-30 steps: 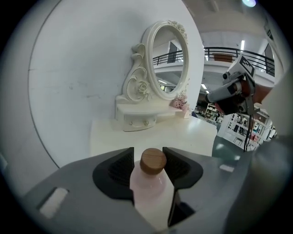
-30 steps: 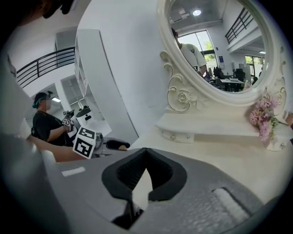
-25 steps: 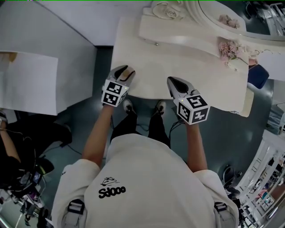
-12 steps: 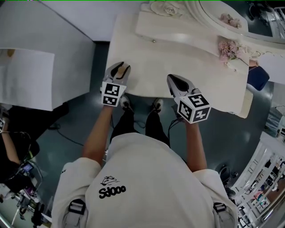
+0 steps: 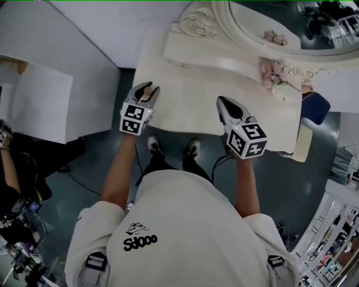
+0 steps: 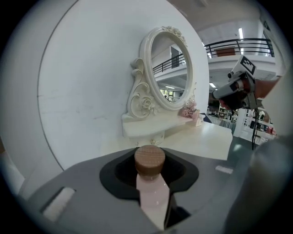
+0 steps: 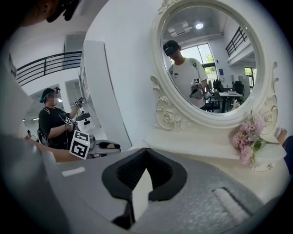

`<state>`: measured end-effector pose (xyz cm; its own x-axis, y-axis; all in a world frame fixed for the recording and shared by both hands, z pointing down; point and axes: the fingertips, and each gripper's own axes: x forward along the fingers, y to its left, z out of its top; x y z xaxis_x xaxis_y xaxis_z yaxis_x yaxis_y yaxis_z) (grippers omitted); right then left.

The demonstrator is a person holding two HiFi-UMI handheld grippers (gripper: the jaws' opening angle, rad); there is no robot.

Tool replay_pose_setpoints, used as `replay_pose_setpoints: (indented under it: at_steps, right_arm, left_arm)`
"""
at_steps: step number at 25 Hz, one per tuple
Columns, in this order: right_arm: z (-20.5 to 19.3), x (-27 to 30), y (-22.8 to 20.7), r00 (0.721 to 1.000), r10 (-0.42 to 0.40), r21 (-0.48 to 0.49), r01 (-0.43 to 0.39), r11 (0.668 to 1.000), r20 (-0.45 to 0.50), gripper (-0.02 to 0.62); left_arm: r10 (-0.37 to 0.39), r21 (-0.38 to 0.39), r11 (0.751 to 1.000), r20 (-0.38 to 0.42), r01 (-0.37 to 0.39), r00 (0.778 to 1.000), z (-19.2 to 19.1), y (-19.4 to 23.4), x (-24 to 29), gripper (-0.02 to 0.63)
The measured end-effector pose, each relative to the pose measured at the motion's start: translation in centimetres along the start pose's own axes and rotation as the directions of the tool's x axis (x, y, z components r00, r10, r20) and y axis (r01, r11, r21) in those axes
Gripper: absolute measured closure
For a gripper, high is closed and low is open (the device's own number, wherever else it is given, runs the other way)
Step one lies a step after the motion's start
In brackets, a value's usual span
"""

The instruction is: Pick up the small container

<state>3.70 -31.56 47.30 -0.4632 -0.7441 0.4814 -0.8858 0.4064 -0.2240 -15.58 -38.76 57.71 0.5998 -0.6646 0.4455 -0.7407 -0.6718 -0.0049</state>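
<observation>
The small container is a pale pink bottle (image 6: pixel 153 196) with a round wooden cap (image 6: pixel 149 160). It stands upright between my left gripper's jaws, seated in their dark notch, and the jaws are closing on it. In the head view my left gripper (image 5: pixel 147 91) hovers at the left front edge of the cream dressing table (image 5: pixel 190 95), with the cap showing at its tip. My right gripper (image 5: pixel 224 103) is over the table's front edge further right, its jaws shut with nothing between them. The right gripper view shows the tips (image 7: pixel 145 151) meeting.
An ornate oval mirror (image 5: pixel 269 17) on a raised shelf stands at the back of the table. Pink flowers (image 5: pixel 275 72) sit at its right end. A white partition (image 5: pixel 39 101) is on the left. A person in black (image 7: pixel 55 123) stands beyond it.
My left gripper has drifted left and a little further up the table's left edge, with the container in it. The right gripper has barely moved.
</observation>
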Motion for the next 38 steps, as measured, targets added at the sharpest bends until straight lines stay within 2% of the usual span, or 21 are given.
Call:
replay_pose_setpoints:
  at_steps: [3,9,18,28,38]
  right_arm:
    - [2.1,-0.5,-0.1,0.999,0.017,-0.044,-0.015,0.999,0.04,0.594]
    - [6.7,-1.6,-0.1,0.992,0.033,-0.144,-0.015,0.989,0.126,0.594]
    - [10.9,-2.9,0.1,0.98,0.037,-0.267,0.017,0.964,0.198,0.594]
    - [13.7,-4.0,2.2,0.965,0.064,-0.405,0.046,0.913,0.254,0.594]
    - [14.6,-5.3,4.0,0.963,0.08,-0.454,0.048,0.89,0.258,0.594]
  left_arm:
    - [-0.025,0.011,1.0,0.014,0.025,1.0,3.6,-0.7,-0.5,0.477]
    - [-0.061,0.034,0.998,0.111,0.057,0.992,11.4,-2.1,-2.0,0.476]
    - [-0.124,0.153,0.984,0.224,0.091,0.967,19.5,-5.5,-5.9,0.477]
    - [-0.124,0.22,0.974,0.306,0.056,0.944,24.1,-6.7,-10.2,0.477]
    - [-0.117,0.249,0.968,0.345,0.03,0.931,25.8,-7.4,-12.9,0.477]
